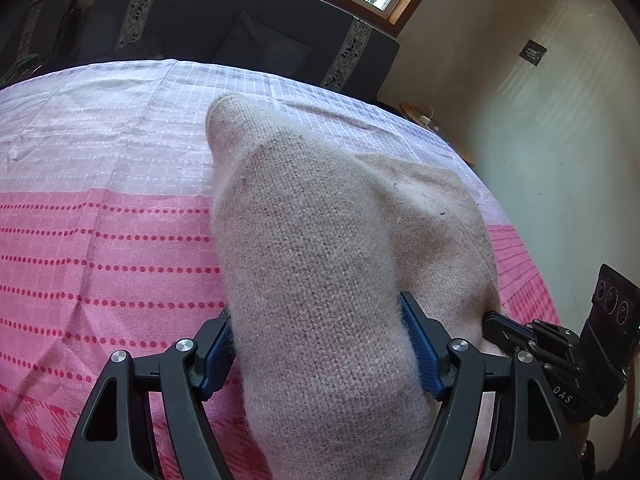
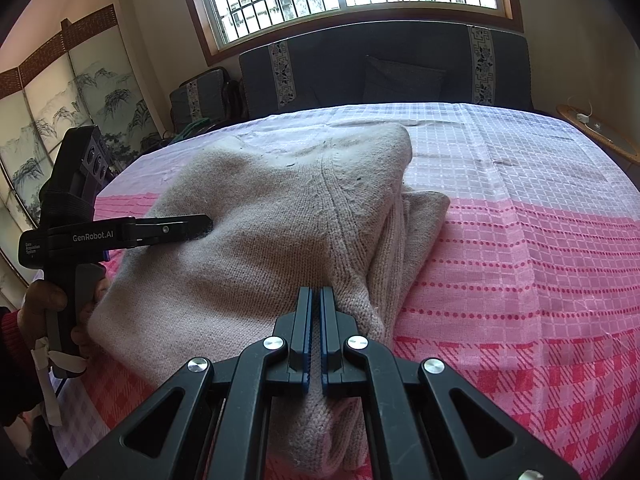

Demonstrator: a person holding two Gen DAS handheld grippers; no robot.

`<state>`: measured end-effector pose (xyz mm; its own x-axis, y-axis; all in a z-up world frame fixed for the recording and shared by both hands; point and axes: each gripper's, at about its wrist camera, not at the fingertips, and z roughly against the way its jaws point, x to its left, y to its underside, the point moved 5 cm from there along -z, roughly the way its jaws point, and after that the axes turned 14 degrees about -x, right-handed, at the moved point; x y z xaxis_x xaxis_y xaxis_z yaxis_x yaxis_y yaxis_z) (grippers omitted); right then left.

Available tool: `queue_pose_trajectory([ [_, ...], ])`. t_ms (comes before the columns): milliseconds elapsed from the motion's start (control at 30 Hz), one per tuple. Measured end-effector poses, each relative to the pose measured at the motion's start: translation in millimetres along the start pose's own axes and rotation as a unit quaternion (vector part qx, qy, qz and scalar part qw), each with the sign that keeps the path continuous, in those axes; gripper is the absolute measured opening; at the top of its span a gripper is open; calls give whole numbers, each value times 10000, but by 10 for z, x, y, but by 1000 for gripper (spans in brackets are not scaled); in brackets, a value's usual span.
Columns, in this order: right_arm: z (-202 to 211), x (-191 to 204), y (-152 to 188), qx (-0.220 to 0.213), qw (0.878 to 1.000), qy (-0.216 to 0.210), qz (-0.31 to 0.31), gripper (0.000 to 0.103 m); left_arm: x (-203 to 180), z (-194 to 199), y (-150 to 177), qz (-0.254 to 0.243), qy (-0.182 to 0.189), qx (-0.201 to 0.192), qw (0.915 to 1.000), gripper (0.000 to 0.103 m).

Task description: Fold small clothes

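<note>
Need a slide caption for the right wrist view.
Right claw shut on beige knit sweater over pink checked cloth.

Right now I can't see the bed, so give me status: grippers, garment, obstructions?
Left gripper wide around a thick fold of the beige sweater. Right gripper shut at its near edge. Sweater bunched on pink bedspread. Nothing obstructing.

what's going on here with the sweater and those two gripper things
A person is folding a beige knit sweater on a pink and white checked cloth, with a hand-held gripper in each hand. The left gripper has a thick bunched part of the sweater between its widely spread fingers. The right gripper is shut, its tips at a fold near the sweater's front edge; whether it pinches fabric is unclear. The sweater is partly folded, still lumpy.
</note>
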<state>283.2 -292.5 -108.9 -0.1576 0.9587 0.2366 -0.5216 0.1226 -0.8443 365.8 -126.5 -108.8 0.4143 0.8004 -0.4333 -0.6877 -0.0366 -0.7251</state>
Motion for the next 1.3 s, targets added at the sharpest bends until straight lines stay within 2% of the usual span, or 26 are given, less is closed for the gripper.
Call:
queue_pose_trajectory([
  [167, 12, -13, -3, -11, 9999, -65, -81, 1, -8, -3, 19, -43, -32, 0, 10000, 74],
  [267, 68, -90, -10, -91, 9986, -339, -391, 6, -23, -9, 19, -75, -61, 21, 10000, 74],
  [333, 144, -156, -18, -117, 9947, -696, -748, 16, -32, -8, 18, -103, -68, 18, 9999, 74],
  [400, 214, -261, -56, -147, 9859, -1103, -1248, 35, -35, -8, 16, -99, -66, 16, 9999, 74],
  [433, 243, -348, -85, -183, 9810, -1220, -1499, 37, -35, -7, 17, -101, -65, 16, 9999, 74],
  [467, 262, -448, -116, -211, 9767, -1272, -1714, 42, -38, -6, 17, -102, -64, 16, 9999, 74],
  [500, 268, -563, -147, -198, 9738, -1233, -1899, 52, -37, -6, 16, -106, -65, 16, 9999, 74],
  [567, 265, -831, -197, -186, 9718, -888, -2175, 71, -34, -6, 14, -89, -46, 26, 9999, 74],
  [633, 222, -1041, -245, -97, 9647, -919, -2468, 71, -28, -10, 11, -76, -27, 32, 10000, 74],
  [700, 114, -1138, -270, 198, 9584, -1125, -2615, 71, -25, -11, 11, -88, -9, 35, 10000, 74],
  [867, -265, -1060, -254, 921, 9509, -1314, -2646, 71, 0, -28, 2, -58, 83, 69, 9999, 74],
  [933, -398, -1001, -201, 1137, 9498, -1255, -2629, 72, 7, -33, -1, -52, 104, 76, 9999, 74],
  [1067, -569, -940, -210, 1226, 9409, -1510, -2772, 72, 25, -38, -4, -24, 155, 81, 9998, 74],
  [1167, -622, -857, -239, 1206, 9435, -1568, -2659, 83, 28, -34, 3, -51, 214, 45, 9997, 74],
  [1233, -616, -809, -222, 1171, 9424, -1631, -2676, 84, 35, -31, 6, -35, 257, 34, 9997, 74],
  [1300, -590, -779, -206, 1114, 9480, -1630, -2495, 83, 45, -30, 4, -20, 287, 45, 9996, 74],
])
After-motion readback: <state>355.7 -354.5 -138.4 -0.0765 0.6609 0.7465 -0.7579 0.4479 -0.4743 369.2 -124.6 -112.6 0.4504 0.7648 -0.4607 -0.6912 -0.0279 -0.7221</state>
